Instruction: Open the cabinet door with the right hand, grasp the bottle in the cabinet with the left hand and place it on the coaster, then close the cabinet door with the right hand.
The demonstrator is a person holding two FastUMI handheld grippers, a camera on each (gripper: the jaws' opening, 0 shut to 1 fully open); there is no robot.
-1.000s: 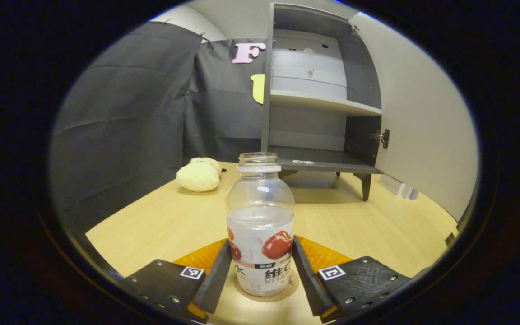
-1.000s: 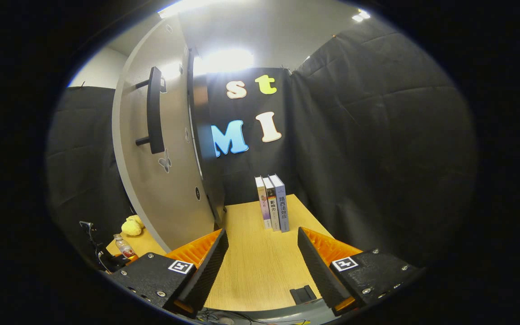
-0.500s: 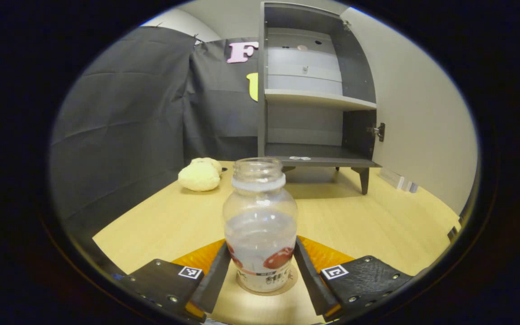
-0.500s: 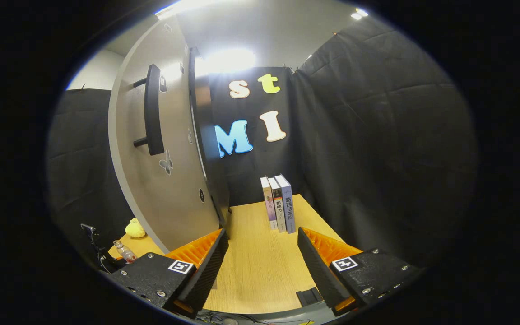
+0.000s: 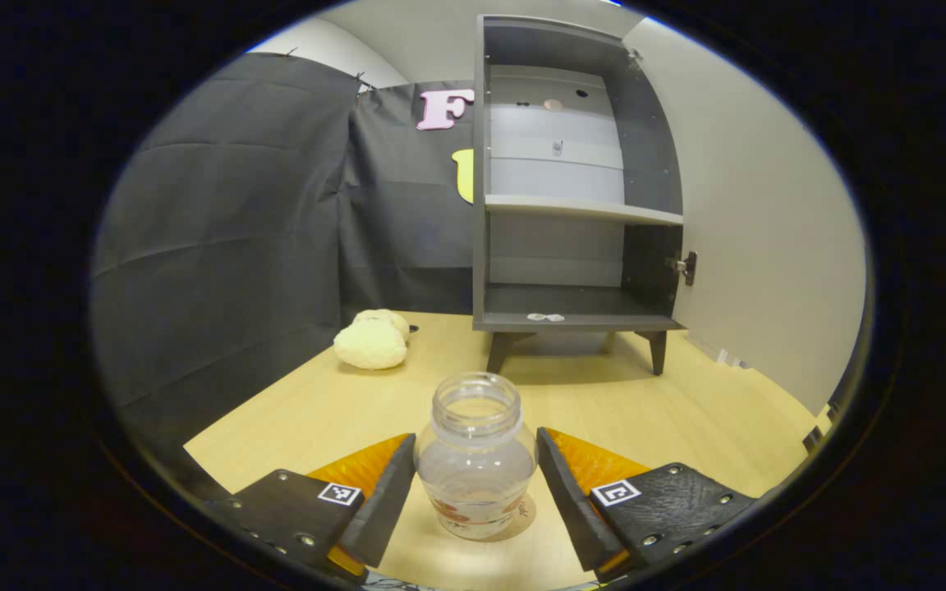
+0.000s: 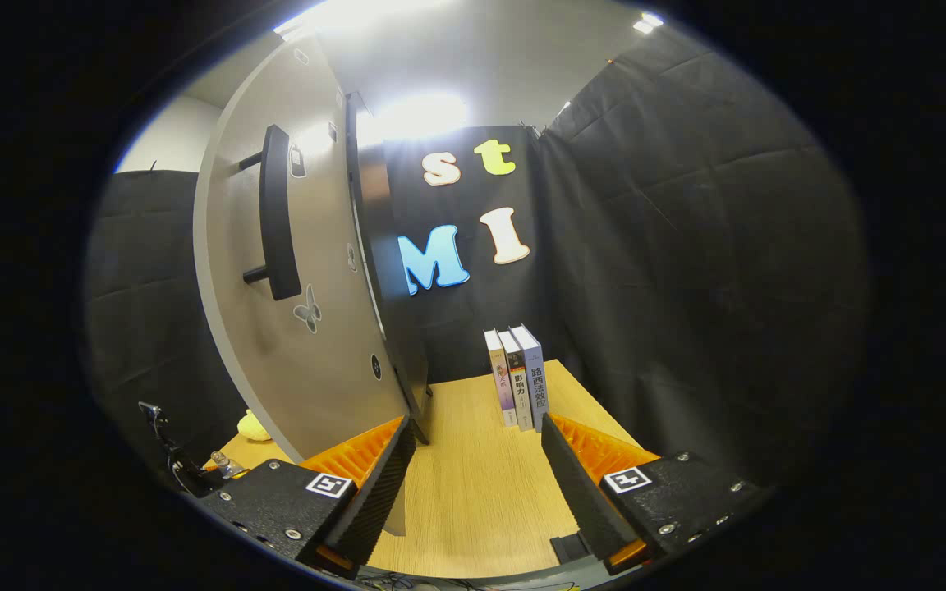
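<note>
One clear, uncapped bottle (image 5: 475, 456) stands upright on a round coaster (image 5: 522, 519) at lower centre of the left gripper view, between the spread fingers of the left gripper (image 5: 475, 492), which flank it with a gap on each side and do not press it. A little liquid sits in the bottle's base above a red-printed label. One pale wooden table (image 5: 309, 410) carries everything. At upper centre stands one grey cabinet (image 5: 573, 180) on short legs, with two compartments divided by a single shelf, its door (image 5: 760, 230) swung wide to the right of the frame. One cream plush toy (image 5: 372, 340) lies left of the cabinet, near the black cloth wall (image 5: 227, 246).

In the right gripper view, the right gripper (image 6: 477, 492) holds nothing, its fingers parted over bare tabletop. The same door fills the upper left of the frame, showing one dark bar handle (image 6: 274, 215) and one butterfly sticker (image 6: 307, 310). Three books (image 6: 516, 377) stand upright side by side at centre, against the cloth. A bright ceiling light (image 6: 420, 115) glares at top centre.
</note>
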